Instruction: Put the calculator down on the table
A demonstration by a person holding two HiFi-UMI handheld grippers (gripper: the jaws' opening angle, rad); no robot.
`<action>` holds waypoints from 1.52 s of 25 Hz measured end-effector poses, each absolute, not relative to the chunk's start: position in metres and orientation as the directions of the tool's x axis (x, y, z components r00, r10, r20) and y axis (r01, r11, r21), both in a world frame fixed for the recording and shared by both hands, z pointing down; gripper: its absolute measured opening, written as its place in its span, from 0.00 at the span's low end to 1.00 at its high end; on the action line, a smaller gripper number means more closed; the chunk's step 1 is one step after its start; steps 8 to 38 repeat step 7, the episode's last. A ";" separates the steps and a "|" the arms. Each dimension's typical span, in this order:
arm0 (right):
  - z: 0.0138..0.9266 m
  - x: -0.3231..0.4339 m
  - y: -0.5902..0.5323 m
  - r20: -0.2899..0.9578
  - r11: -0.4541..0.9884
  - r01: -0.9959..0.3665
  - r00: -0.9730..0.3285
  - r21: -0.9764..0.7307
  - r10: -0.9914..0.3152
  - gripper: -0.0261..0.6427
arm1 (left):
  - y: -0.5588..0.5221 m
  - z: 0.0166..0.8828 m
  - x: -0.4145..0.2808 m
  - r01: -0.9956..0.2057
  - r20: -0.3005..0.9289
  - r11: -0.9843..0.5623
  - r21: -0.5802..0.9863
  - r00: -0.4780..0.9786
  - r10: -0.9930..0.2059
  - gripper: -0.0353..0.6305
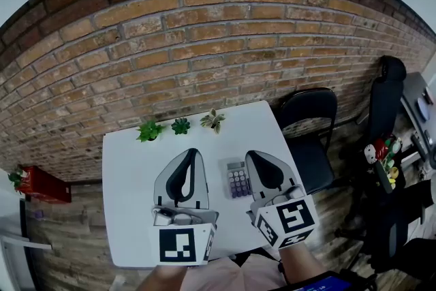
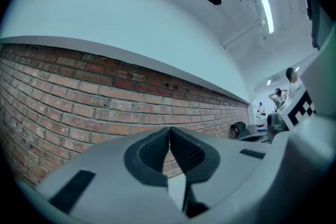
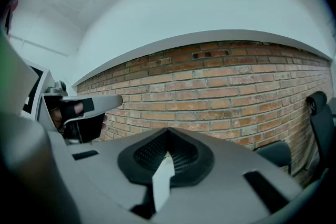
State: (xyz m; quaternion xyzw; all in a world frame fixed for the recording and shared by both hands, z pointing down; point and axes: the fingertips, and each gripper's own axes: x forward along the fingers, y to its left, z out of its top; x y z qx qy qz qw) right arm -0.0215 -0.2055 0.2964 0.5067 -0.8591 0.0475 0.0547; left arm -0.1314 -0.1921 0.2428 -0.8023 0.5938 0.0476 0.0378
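Observation:
A grey calculator [image 1: 238,179] with purple keys lies flat on the white table [image 1: 129,201], between my two grippers. My left gripper [image 1: 189,155] hovers to its left with the jaws shut and nothing in them. My right gripper [image 1: 257,156] hangs just right of the calculator, also shut and empty. In the left gripper view the left gripper [image 2: 169,130] points at the brick wall with its pads closed together. The right gripper view shows the right gripper [image 3: 167,131] the same way, jaws together against the brick wall; the calculator is out of both gripper views.
Three small potted plants [image 1: 180,125] stand along the table's far edge by the brick wall [image 1: 204,31]. A black chair [image 1: 310,126] sits right of the table, another chair [image 1: 385,99] further right. A red box [image 1: 44,185] is at the left.

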 end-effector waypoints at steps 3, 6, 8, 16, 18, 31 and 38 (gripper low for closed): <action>0.296 -0.020 -0.207 0.143 0.481 -0.877 -0.479 -0.027 -0.866 0.04 | -0.194 0.245 -0.129 -0.956 -0.115 -0.295 -0.002 0.293 -0.949 0.07; 0.296 -0.018 -0.210 0.144 0.480 -0.877 -0.479 -0.027 -0.866 0.04 | -0.196 0.246 -0.126 -0.955 -0.112 -0.297 -0.001 0.296 -0.949 0.07; 0.296 -0.017 -0.210 0.144 0.480 -0.877 -0.478 -0.026 -0.866 0.04 | -0.197 0.246 -0.125 -0.954 -0.112 -0.298 -0.001 0.297 -0.948 0.07; 0.296 -0.017 -0.210 0.144 0.480 -0.877 -0.478 -0.026 -0.866 0.04 | -0.197 0.246 -0.125 -0.954 -0.112 -0.298 -0.001 0.297 -0.948 0.07; 0.296 -0.017 -0.210 0.144 0.480 -0.877 -0.478 -0.026 -0.866 0.04 | -0.197 0.246 -0.125 -0.954 -0.112 -0.298 -0.001 0.297 -0.948 0.07; 0.296 -0.017 -0.210 0.144 0.480 -0.877 -0.478 -0.026 -0.866 0.04 | -0.197 0.246 -0.125 -0.954 -0.112 -0.298 -0.001 0.297 -0.948 0.07; 0.296 -0.017 -0.210 0.144 0.480 -0.877 -0.478 -0.026 -0.866 0.04 | -0.197 0.246 -0.125 -0.954 -0.112 -0.298 -0.001 0.297 -0.948 0.07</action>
